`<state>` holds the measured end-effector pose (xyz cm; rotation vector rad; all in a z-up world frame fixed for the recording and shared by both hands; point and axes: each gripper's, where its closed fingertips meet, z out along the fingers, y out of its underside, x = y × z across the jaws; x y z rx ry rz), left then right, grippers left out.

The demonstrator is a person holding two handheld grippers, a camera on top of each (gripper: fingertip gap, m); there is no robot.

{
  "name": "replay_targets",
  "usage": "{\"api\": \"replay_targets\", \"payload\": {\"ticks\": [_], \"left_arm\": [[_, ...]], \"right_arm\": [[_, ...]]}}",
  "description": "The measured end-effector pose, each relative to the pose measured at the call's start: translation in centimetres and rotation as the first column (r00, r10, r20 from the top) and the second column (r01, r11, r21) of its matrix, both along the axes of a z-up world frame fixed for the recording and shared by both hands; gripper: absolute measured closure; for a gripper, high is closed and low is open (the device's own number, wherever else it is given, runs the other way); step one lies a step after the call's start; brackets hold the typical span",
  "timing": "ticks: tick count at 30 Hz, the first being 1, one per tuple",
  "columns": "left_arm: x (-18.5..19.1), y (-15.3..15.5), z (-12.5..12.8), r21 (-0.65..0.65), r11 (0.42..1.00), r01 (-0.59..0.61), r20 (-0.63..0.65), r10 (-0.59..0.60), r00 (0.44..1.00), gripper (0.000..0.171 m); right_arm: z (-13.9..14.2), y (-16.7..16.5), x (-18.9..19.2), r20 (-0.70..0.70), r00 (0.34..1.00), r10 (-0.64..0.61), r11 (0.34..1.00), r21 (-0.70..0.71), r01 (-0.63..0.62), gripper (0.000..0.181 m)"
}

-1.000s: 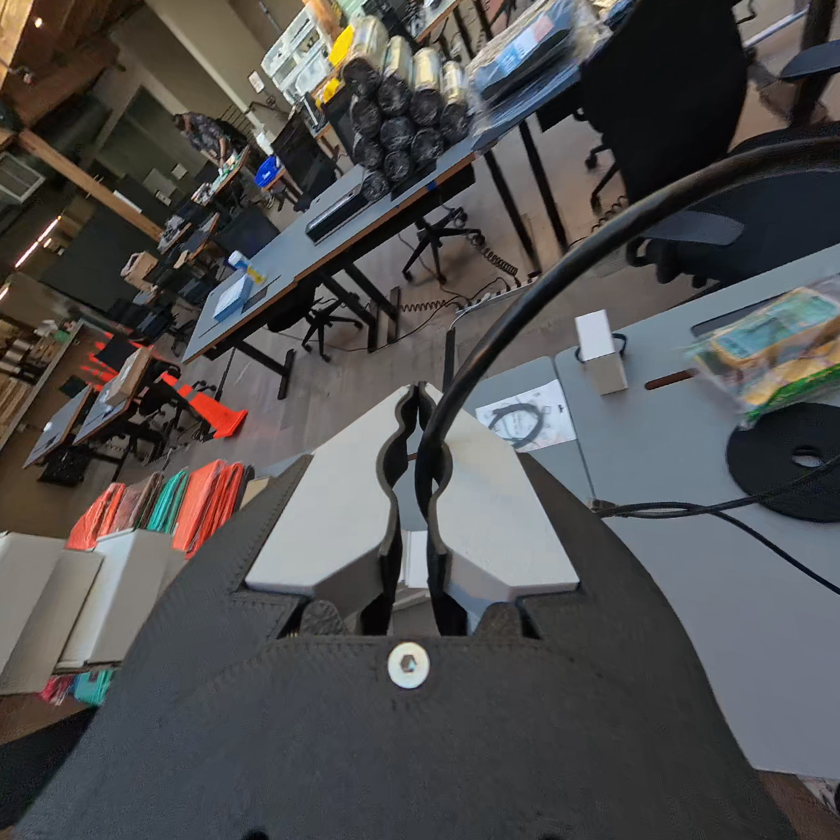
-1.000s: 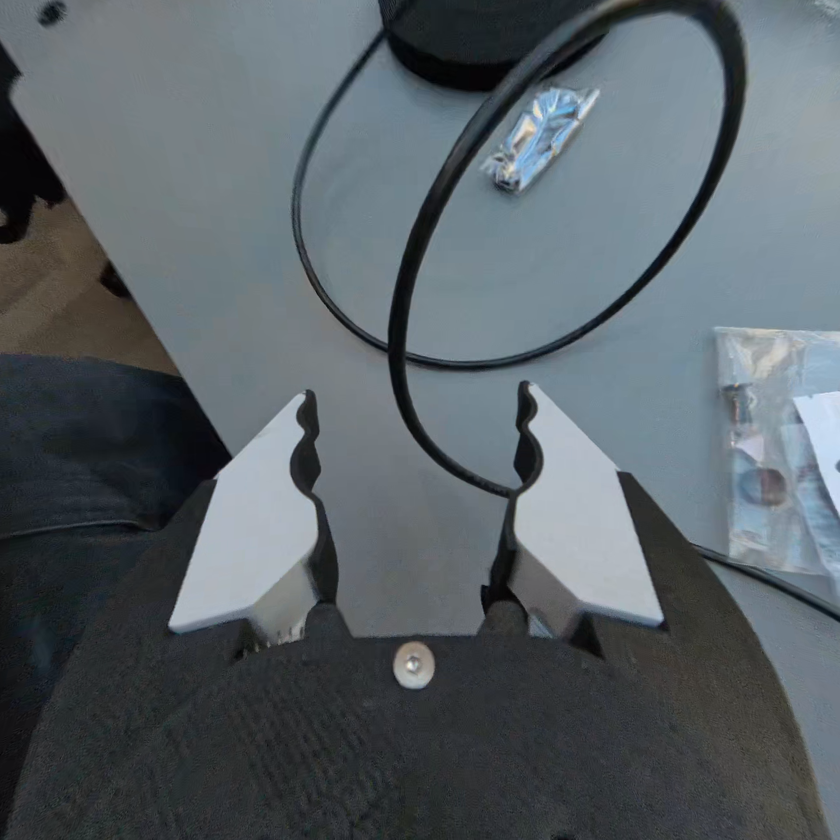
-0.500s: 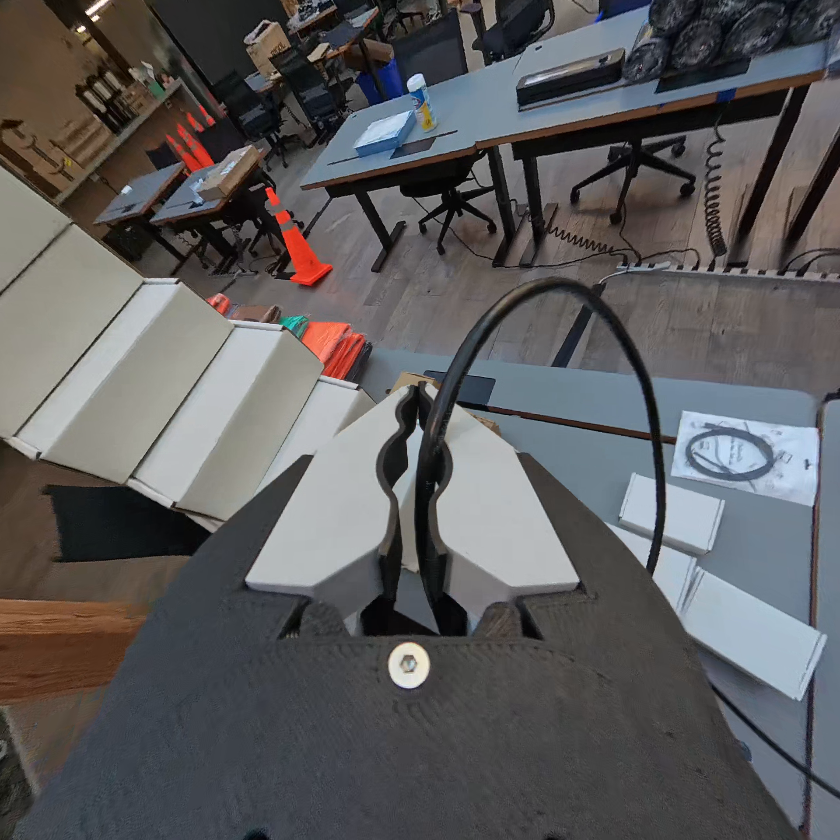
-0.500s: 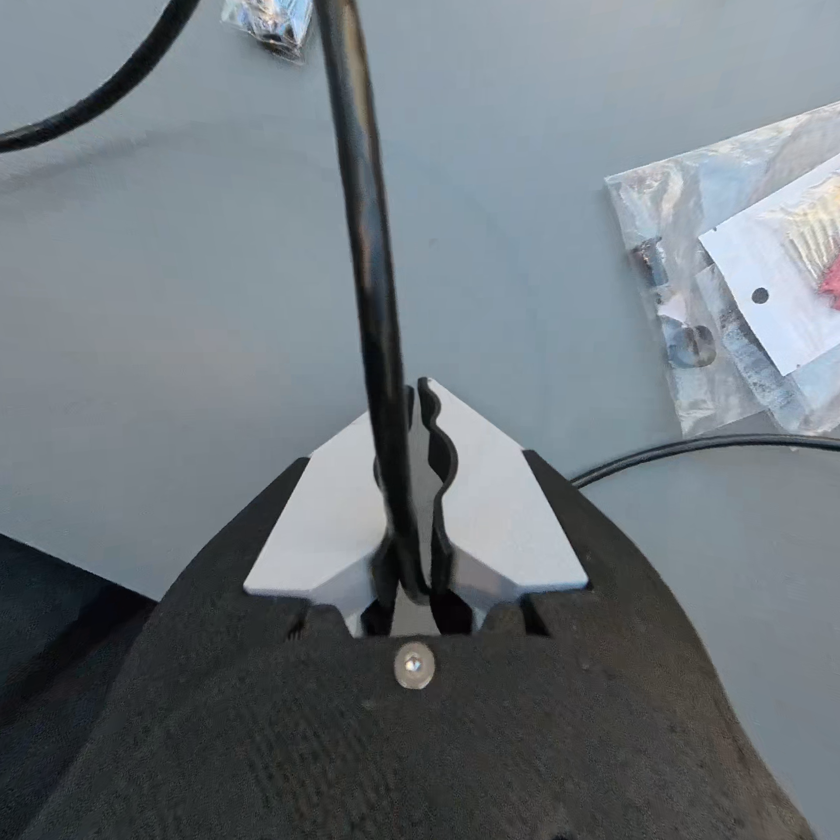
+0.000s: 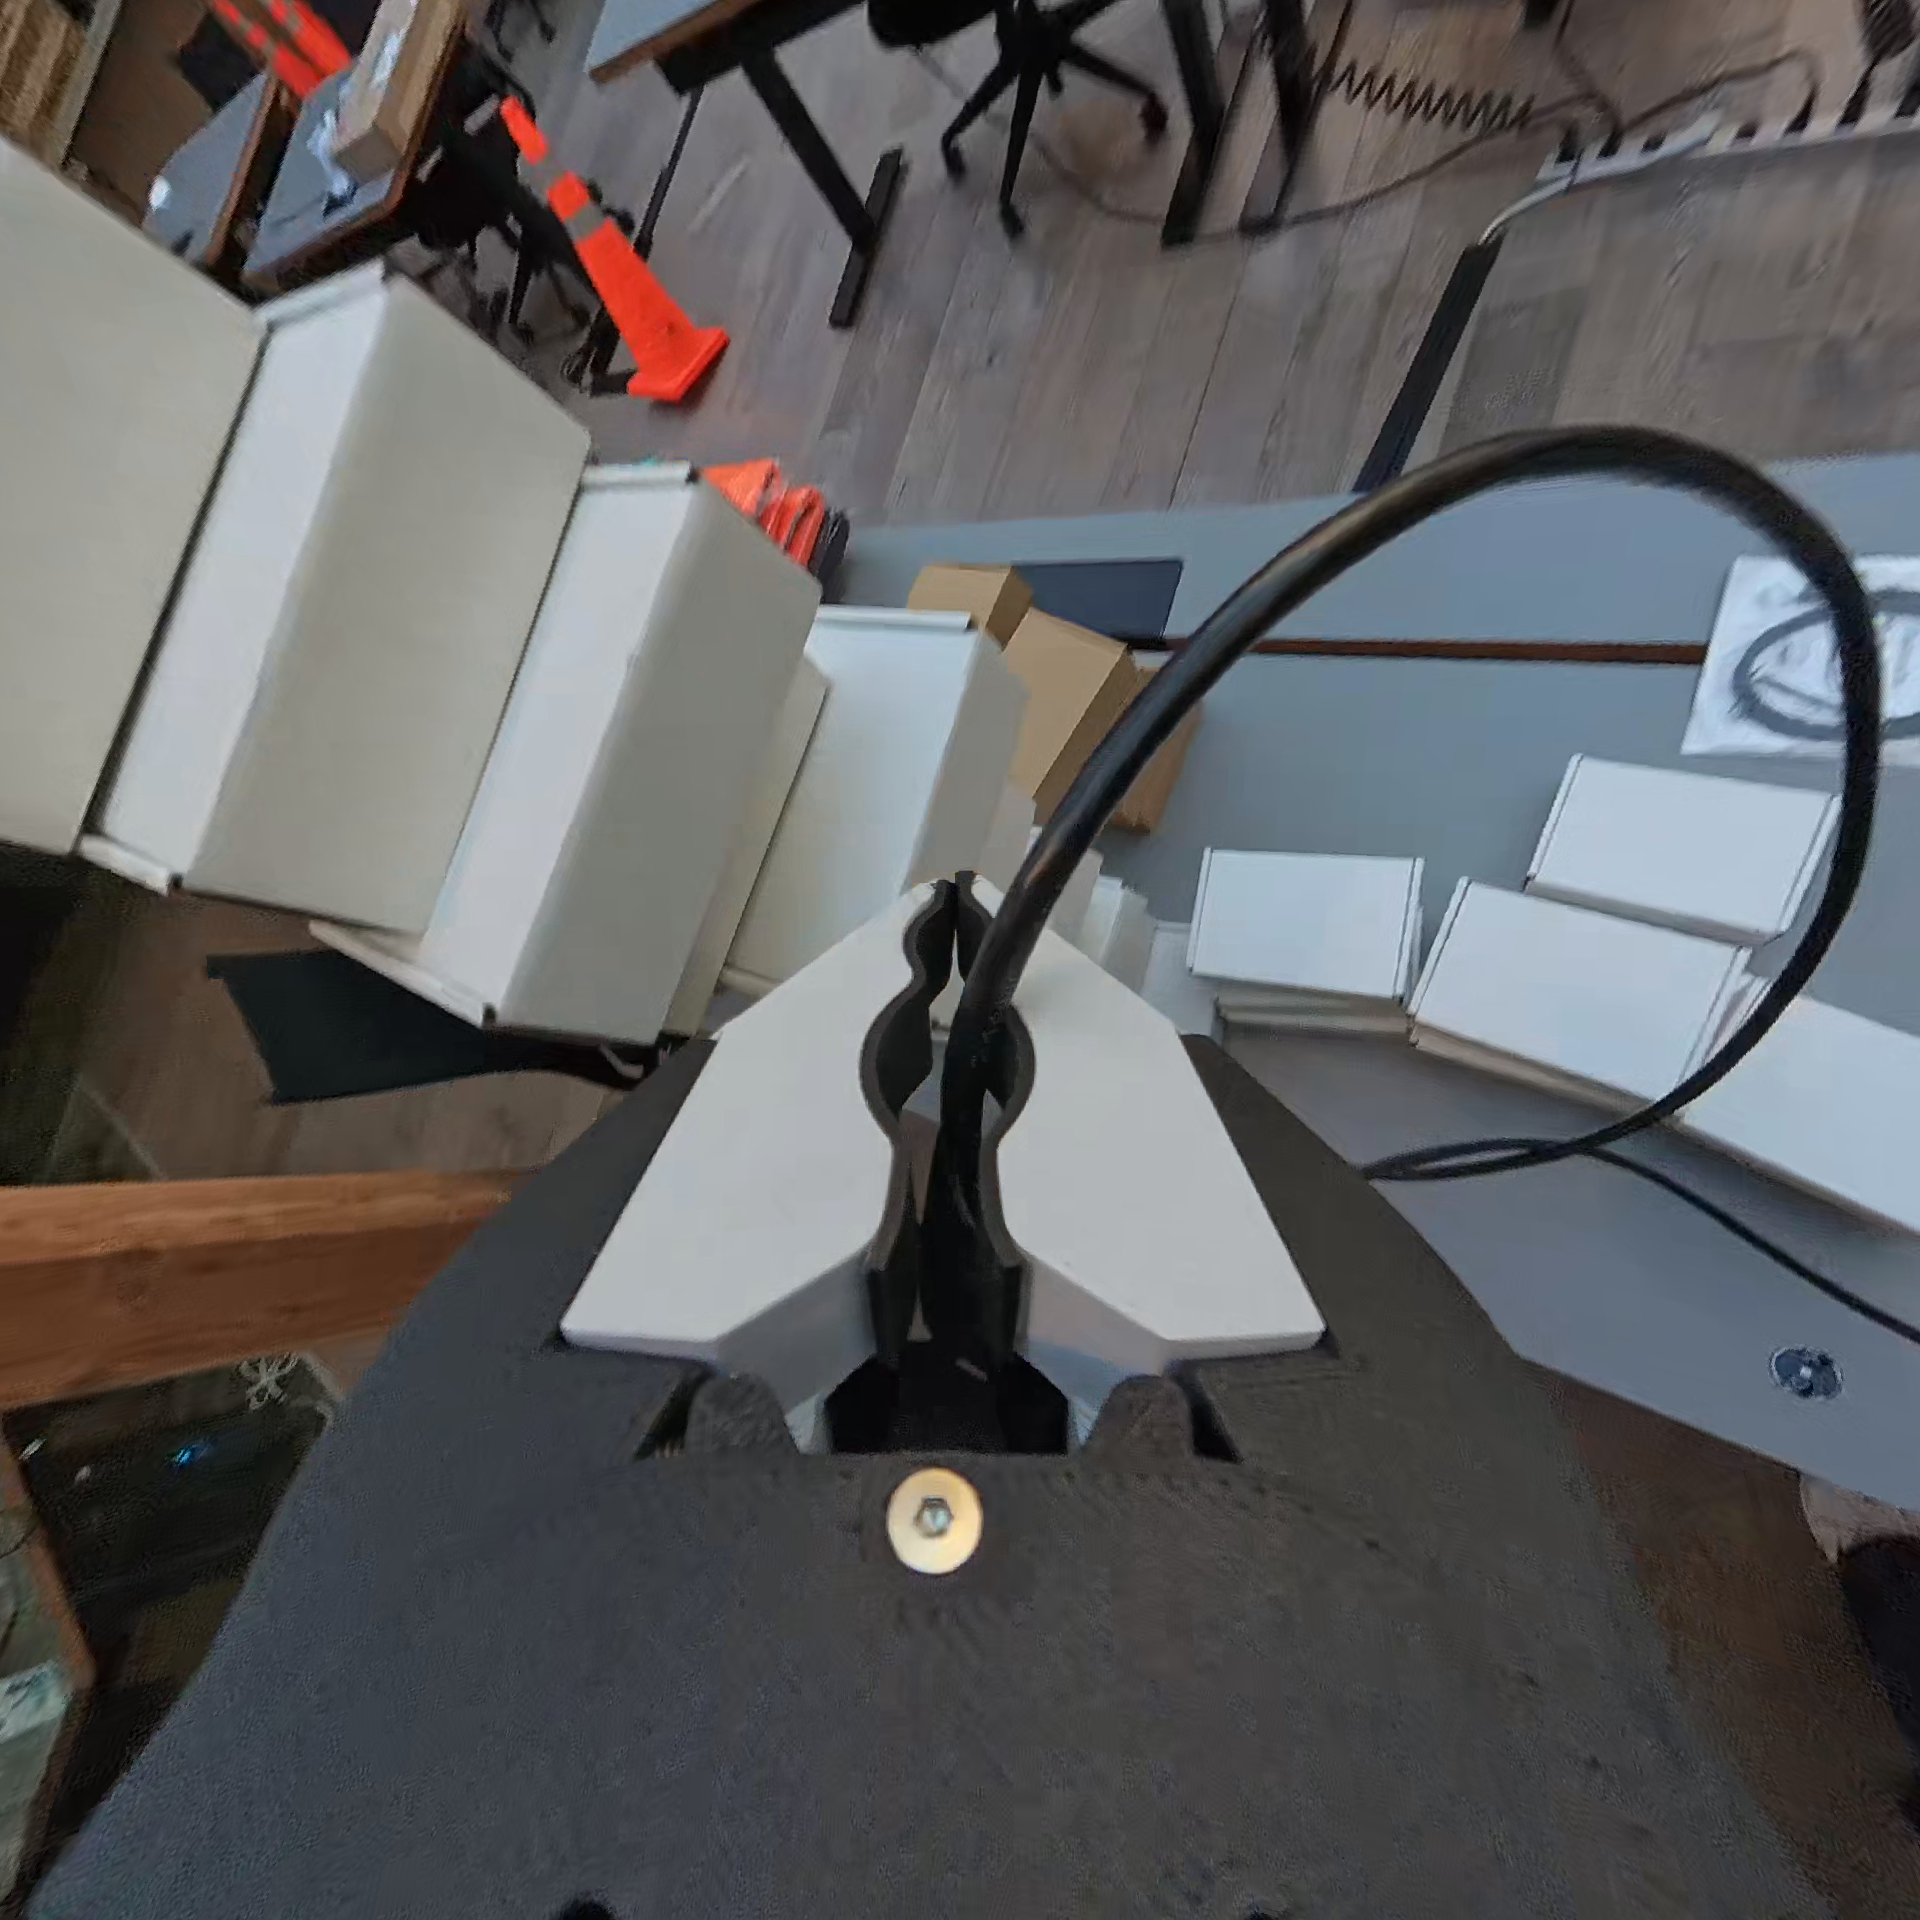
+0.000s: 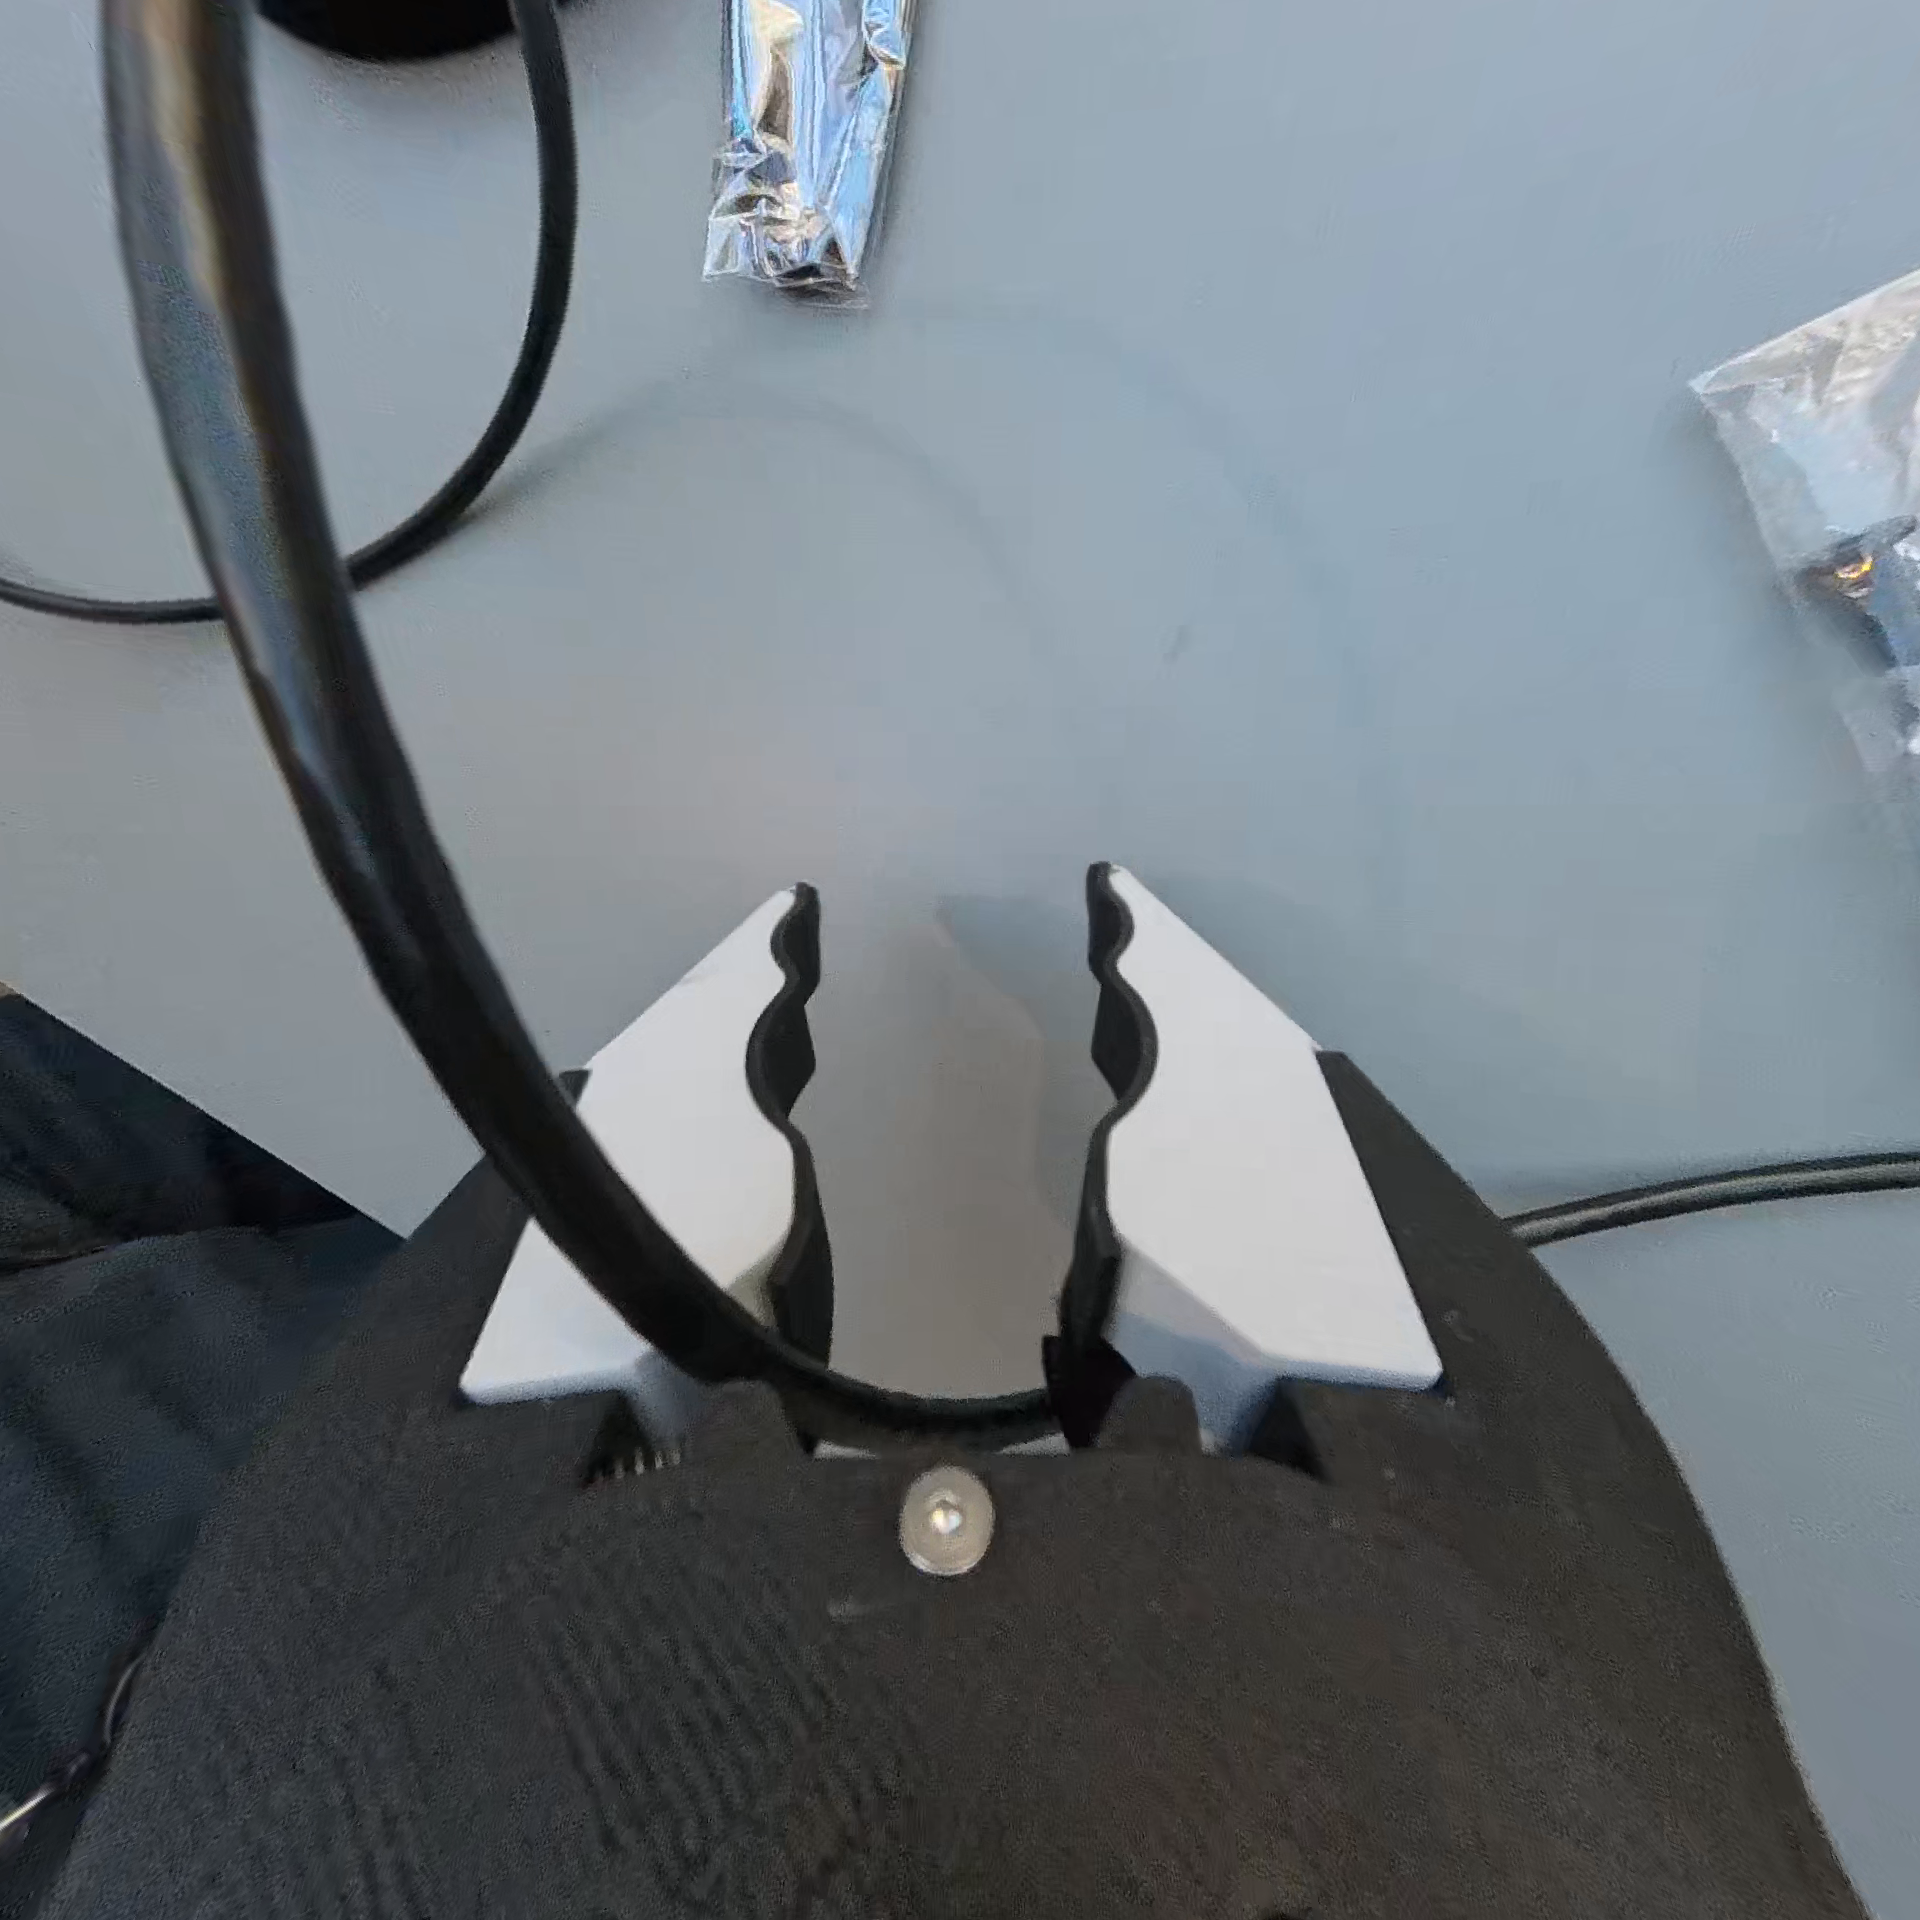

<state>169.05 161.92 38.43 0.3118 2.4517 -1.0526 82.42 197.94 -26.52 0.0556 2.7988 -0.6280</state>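
My left gripper (image 5: 956,894) is shut on a black cable (image 5: 1538,457). The cable rises from between its fingers, arcs over to the right and drops to the grey table (image 5: 1558,1268). My right gripper (image 6: 951,894) is open above the grey table (image 6: 1039,571). The same black cable (image 6: 260,582) crosses over its left finger (image 6: 665,1122) and lies loose across the base of the jaws. The jaws do not pinch it. A thinner loop of cable (image 6: 540,260) lies on the table at the upper left.
Several white flat boxes (image 5: 1621,935) lie on the table, and taller white boxes (image 5: 343,665) and brown cartons (image 5: 1070,696) stand to the left. An orange cone (image 5: 623,281) stands on the floor. A small silvery bag (image 6: 800,145) and a clear parts bag (image 6: 1839,540) lie near my right gripper. My right fingertips sit around 115 cm from my left ones.
My right gripper closed on the cable half a second ago and has now opened, leaving the cable loose across its base. My left gripper has swung down and left, still holding the cable.
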Motion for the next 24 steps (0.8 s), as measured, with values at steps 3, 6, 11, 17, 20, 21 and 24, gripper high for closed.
{"api": "replay_targets", "payload": {"ticks": [3,6,11,17,20,21,24], "left_arm": [[0.3,1.2,-3.4,0.034,0.999,0.0,-0.086,0.003,0.996,0.171],[0.4,0.3,-10.1,0.112,0.992,0.065,-0.101,-0.053,0.993,0.171],[1.8,-4.3,-21.9,0.211,0.956,0.206,-0.012,-0.208,0.978,0.171],[2.7,-9.0,-34.4,0.403,0.851,0.336,-0.063,-0.34,0.938,0.171],[2.4,-10.9,-37.7,0.451,0.817,0.36,-0.055,-0.377,0.925,0.149],[2.3,-11.5,-38.4,0.47,0.805,0.361,-0.04,-0.39,0.92,0.139],[2.6,-11.6,-40.3,0.628,0.704,0.333,-0.027,-0.407,0.913,0.103]], "right_arm": [[-0.2,0.3,0.3,-0.06,0.998,0.032,0.999,0.004,-0.032,0.119],[0.3,0.6,1.6,-0.092,0.996,0.002,1.0,0.001,-0.002,0.099],[2.2,1.4,4.8,-0.168,0.978,-0.126,0.992,-0.037,0.121,0.088],[4.9,4.3,8.6,-0.285,0.908,-0.307,0.951,-0.053,0.305,0.081],[6.1,5.5,10.5,-0.282,0.887,-0.365,0.927,-0.028,0.373,0.077],[6.6,5.8,11.2,-0.288,0.882,-0.373,0.924,-0.031,0.381,0.077],[8.0,6.5,12.8,-0.311,0.87,-0.382,0.921,-0.049,0.387,0.078]]}}
